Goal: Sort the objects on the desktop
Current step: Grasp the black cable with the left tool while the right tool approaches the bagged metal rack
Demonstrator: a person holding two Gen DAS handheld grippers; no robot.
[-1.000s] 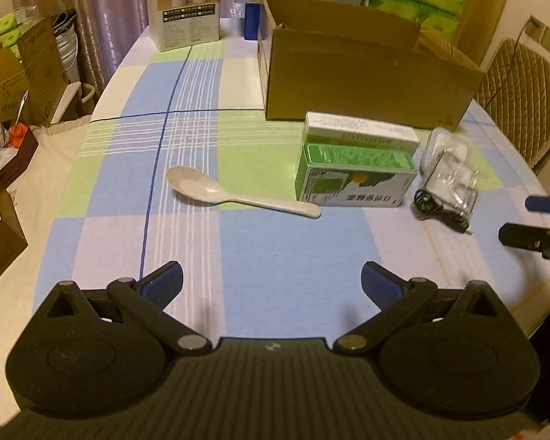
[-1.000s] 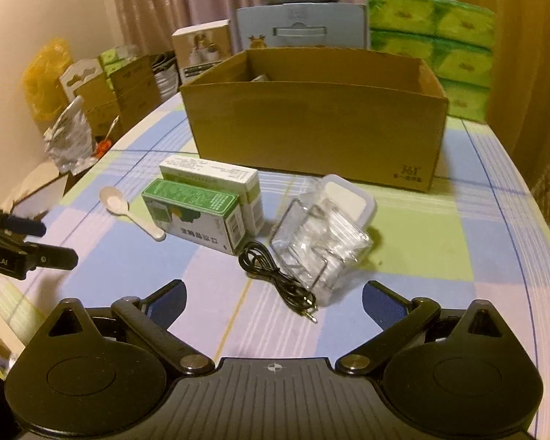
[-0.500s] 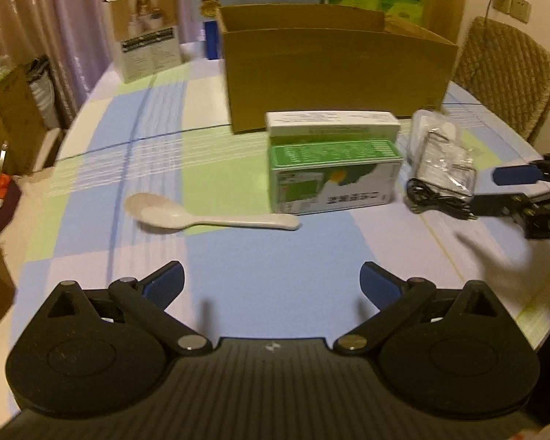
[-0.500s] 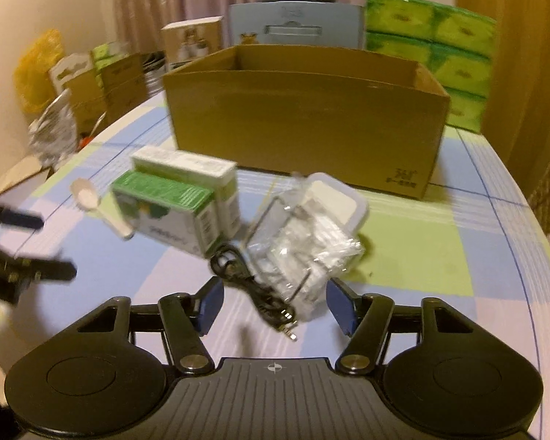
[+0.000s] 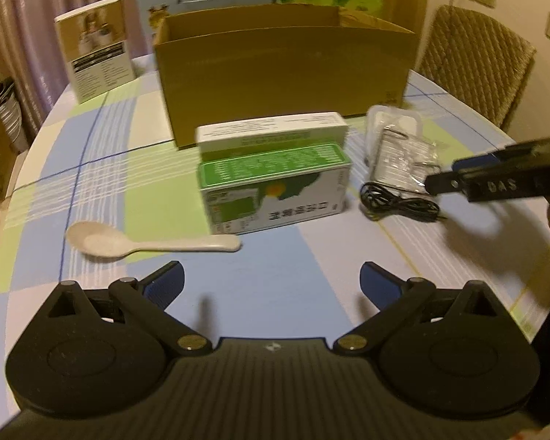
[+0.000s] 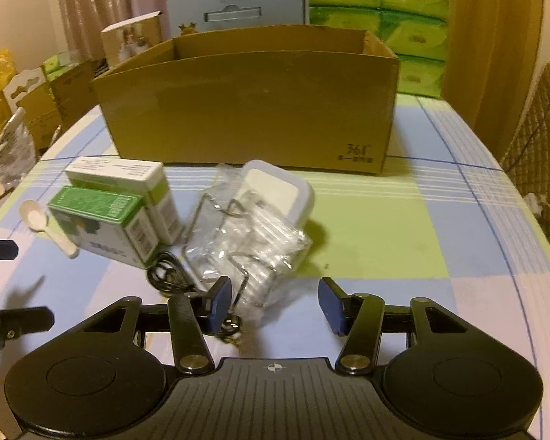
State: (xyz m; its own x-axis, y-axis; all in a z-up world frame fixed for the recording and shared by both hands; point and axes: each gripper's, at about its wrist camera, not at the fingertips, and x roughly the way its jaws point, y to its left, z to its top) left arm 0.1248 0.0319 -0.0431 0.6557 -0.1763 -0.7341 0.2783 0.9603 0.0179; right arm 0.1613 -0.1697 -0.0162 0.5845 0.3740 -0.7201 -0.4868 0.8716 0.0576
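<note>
Both grippers have moved closer to the box (image 6: 245, 110). Right gripper (image 6: 275, 306) is closing around the bag (image 6: 245, 245) before the box, pads not yet pressing. Left gripper (image 5: 271, 284) gapes empty near the spoon (image 5: 143, 244).

Both views ride on a claw, low and close above the counter (image 5: 275, 256), angled down and facing the cardboard box (image 5: 282, 73). The left wrist view sits toward the spoon side, the right wrist view nearer the clear packet (image 6: 245, 234). Both share the box, the green carton (image 6: 102, 227) and the black cable (image 5: 396, 201).
</note>
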